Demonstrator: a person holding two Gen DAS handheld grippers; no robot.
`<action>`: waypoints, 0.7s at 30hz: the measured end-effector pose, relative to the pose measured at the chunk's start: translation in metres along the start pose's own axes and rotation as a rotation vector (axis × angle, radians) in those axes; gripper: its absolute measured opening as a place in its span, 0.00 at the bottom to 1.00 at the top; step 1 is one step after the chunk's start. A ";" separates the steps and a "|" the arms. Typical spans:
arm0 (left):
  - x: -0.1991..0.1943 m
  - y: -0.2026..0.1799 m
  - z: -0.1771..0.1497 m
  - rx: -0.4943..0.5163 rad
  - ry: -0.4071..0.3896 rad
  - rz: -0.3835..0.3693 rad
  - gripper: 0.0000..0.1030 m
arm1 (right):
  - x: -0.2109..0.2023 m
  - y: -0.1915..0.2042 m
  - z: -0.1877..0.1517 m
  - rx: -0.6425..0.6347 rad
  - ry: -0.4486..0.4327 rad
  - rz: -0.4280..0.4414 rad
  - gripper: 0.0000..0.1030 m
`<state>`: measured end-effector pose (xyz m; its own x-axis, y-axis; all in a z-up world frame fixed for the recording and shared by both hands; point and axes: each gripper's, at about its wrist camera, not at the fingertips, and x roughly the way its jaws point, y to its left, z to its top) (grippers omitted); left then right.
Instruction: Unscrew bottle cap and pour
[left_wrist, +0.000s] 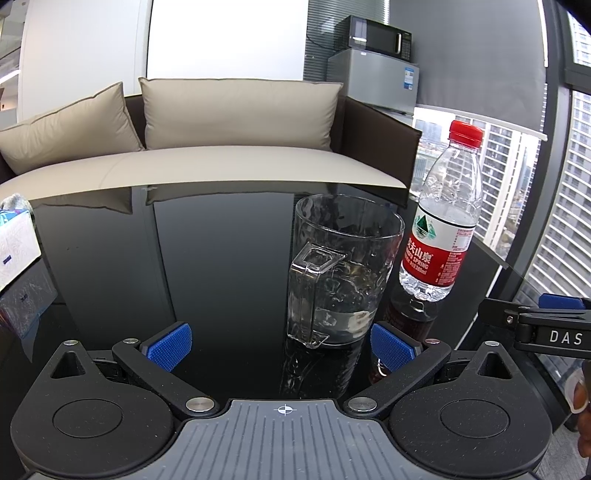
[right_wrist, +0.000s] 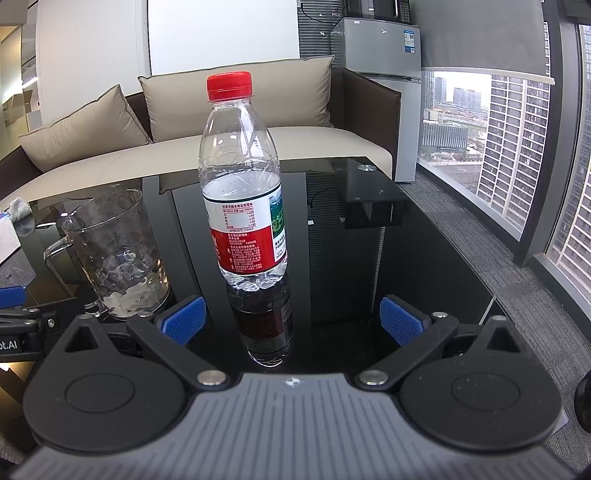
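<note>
A clear water bottle (right_wrist: 242, 192) with a red label stands upright on the black glass table (right_wrist: 424, 266), its red cap (right_wrist: 229, 85) screwed on. It is partly filled. My right gripper (right_wrist: 291, 320) is open just in front of it, blue pads apart, holding nothing. A clear glass mug (left_wrist: 341, 269) with a handle stands left of the bottle (left_wrist: 445, 221), with a little water in its bottom. My left gripper (left_wrist: 282, 345) is open in front of the mug, empty. In the right wrist view the mug (right_wrist: 118, 258) sits at the left.
A tissue box (left_wrist: 16, 247) lies at the table's left edge. A beige sofa (left_wrist: 207, 162) with cushions stands behind the table. A small fridge (left_wrist: 373, 79) with a microwave on it stands in the far corner. Windows (right_wrist: 517, 147) run along the right.
</note>
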<state>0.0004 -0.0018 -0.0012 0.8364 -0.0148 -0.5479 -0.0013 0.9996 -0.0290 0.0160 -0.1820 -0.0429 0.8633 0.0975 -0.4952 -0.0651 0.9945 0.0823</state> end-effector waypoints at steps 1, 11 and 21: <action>0.000 0.000 0.000 0.000 0.000 0.000 0.99 | 0.000 0.000 0.000 0.000 0.000 0.000 1.00; 0.000 0.000 0.000 0.000 0.002 0.000 0.99 | 0.001 0.000 0.000 0.000 0.001 0.000 1.00; -0.001 0.002 0.001 -0.002 0.004 -0.001 0.99 | 0.000 0.000 0.000 0.002 0.000 -0.002 1.00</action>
<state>0.0004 0.0002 -0.0002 0.8343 -0.0157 -0.5511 -0.0015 0.9995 -0.0307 0.0160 -0.1824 -0.0431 0.8634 0.0958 -0.4954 -0.0627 0.9946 0.0831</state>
